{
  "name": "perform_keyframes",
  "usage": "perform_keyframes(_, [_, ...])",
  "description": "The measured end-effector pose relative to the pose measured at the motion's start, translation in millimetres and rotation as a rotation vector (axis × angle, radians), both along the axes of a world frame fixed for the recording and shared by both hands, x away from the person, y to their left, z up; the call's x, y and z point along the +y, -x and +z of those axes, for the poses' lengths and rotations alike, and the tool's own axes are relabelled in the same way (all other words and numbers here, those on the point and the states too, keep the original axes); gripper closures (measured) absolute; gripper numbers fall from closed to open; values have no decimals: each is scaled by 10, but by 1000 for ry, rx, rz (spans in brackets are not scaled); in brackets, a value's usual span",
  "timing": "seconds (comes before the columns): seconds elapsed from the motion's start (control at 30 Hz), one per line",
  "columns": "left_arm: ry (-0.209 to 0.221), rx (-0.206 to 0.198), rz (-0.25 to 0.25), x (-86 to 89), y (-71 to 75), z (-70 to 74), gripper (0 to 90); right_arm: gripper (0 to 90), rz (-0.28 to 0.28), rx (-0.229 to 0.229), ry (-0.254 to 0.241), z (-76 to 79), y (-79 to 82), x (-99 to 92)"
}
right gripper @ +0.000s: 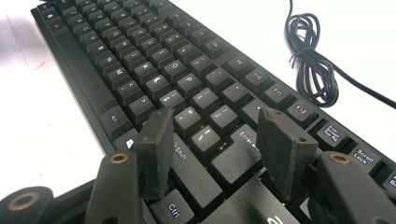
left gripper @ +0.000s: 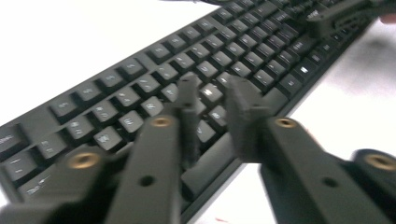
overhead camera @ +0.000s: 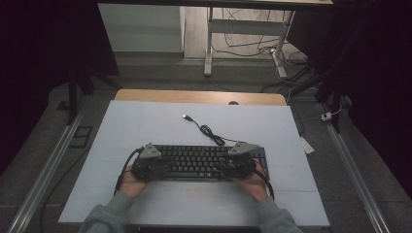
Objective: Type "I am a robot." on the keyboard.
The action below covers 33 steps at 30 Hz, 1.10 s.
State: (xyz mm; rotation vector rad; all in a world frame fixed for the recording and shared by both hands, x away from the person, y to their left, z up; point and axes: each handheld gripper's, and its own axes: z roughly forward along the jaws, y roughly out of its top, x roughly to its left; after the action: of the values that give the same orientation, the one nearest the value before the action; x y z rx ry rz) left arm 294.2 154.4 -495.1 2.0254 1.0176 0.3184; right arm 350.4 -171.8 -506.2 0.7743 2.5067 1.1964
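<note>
The left claw (left gripper: pixel 212 100) is held apart over the keyboard (overhead camera: pixel 204 162), with nothing gripped. The right claw (right gripper: pixel 212 140) is also held apart over the keys. The keyboard lies flat on the table (overhead camera: pixel 145 126). Pressing seems barely begun.

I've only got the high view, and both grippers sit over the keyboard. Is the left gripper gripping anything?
Observer: No. The left gripper view shows the left gripper open above the keyboard, with only keys showing through the gap.
Operator: And the right one, where exactly is it?
Observer: The right gripper is open too. Its jaws stand apart over the Shift key and the Enter key, and nothing is pinched between them.
</note>
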Motion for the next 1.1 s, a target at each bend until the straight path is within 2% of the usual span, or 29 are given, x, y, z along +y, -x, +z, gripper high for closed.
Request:
perform_keyframes(0.1, [9, 7, 36, 64, -17, 8, 586, 466, 0, -1, 1, 4, 2, 0])
perform_keyframes(0.23, [-1, 18, 73, 147, -48, -3, 508, 467, 1, 0, 0, 6, 1, -4])
perform_keyframes(0.5, [-15, 45, 133, 289, -100, -43, 437, 467, -1, -1, 1, 5, 1, -2])
perform_keyframes(0.83, [-29, 51, 140, 309, -119, -65, 420, 467, -1, 0, 3, 4, 1, -1])
perform_keyframes(1.1, [-46, 34, 124, 233, -148, -54, 425, 467, 0, 1, 9, 1, 4, 6])
